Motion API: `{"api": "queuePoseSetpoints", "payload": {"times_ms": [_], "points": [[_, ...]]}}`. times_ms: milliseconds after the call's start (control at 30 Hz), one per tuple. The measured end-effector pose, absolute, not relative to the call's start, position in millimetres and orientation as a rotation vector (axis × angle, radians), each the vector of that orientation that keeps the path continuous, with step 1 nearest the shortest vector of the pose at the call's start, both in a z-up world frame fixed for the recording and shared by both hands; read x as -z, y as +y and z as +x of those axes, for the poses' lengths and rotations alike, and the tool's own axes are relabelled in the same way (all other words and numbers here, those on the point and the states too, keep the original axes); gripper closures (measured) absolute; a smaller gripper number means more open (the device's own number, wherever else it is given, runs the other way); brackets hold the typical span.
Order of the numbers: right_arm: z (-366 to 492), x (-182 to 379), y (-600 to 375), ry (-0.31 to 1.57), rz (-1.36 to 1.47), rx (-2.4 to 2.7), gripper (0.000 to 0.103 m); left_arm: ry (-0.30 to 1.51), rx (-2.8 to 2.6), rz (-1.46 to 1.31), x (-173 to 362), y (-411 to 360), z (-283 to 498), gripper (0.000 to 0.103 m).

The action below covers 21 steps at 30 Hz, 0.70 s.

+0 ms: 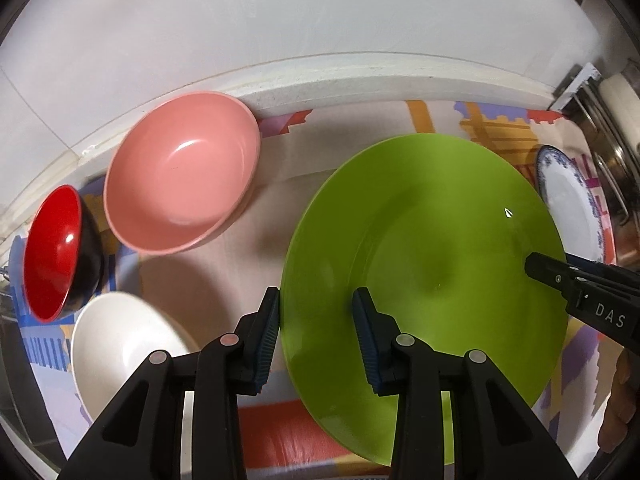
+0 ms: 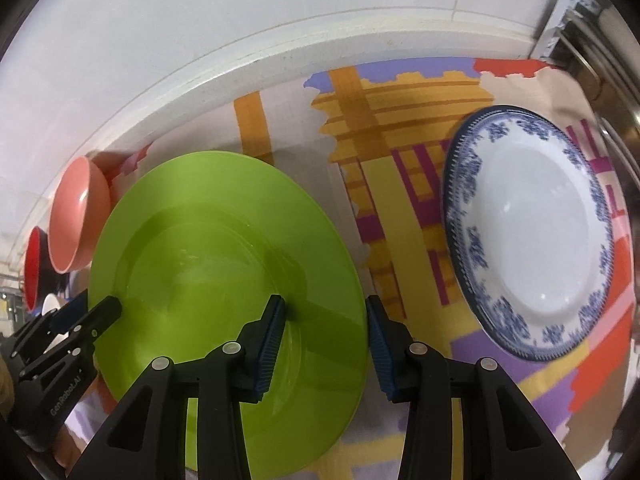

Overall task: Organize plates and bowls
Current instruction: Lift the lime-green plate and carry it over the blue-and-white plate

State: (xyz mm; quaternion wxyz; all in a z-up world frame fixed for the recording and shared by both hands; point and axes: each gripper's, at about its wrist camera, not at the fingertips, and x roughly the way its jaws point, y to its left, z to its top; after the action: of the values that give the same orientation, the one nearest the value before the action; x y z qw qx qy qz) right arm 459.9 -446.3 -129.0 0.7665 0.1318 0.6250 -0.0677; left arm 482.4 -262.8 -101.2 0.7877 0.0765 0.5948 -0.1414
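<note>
A counter (image 2: 280, 64) with a white raised back edge carries a patterned cloth in orange, purple, red and yellow (image 2: 404, 208), and all the dishes lie on that cloth. The largest is a round, glossy lime-green plate (image 1: 420, 248), lying flat in the middle. The left gripper (image 1: 316, 340) is wide open and straddles the plate's left rim: one blue-padded finger sits outside the edge, the other over the plate's surface, with nothing clamped. The right gripper (image 2: 326, 344) is likewise wide open astride the plate's right rim, one finger above the green surface and one beyond the edge over the cloth, holding nothing. To the right of the green plate, apart from it, lies a white china plate with a blue floral border (image 2: 532, 236). On the left, near the back edge, stands a pink bowl (image 1: 180, 172), empty and upright. Nearer in front of it is a plain white bowl (image 1: 116, 344), also empty. Smallest is a bowl with a red inside and black outside (image 1: 56, 252), just beside the pink bowl at the far left.
</note>
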Motion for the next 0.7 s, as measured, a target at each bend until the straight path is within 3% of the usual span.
{"api": "queuePoseSetpoints", "payload": {"times_ms": [700], "points": [[366,78,-403,1.284,0.236,0.187,0.061,1.204,0.318,0.086,65,-213,383,0.067]]}}
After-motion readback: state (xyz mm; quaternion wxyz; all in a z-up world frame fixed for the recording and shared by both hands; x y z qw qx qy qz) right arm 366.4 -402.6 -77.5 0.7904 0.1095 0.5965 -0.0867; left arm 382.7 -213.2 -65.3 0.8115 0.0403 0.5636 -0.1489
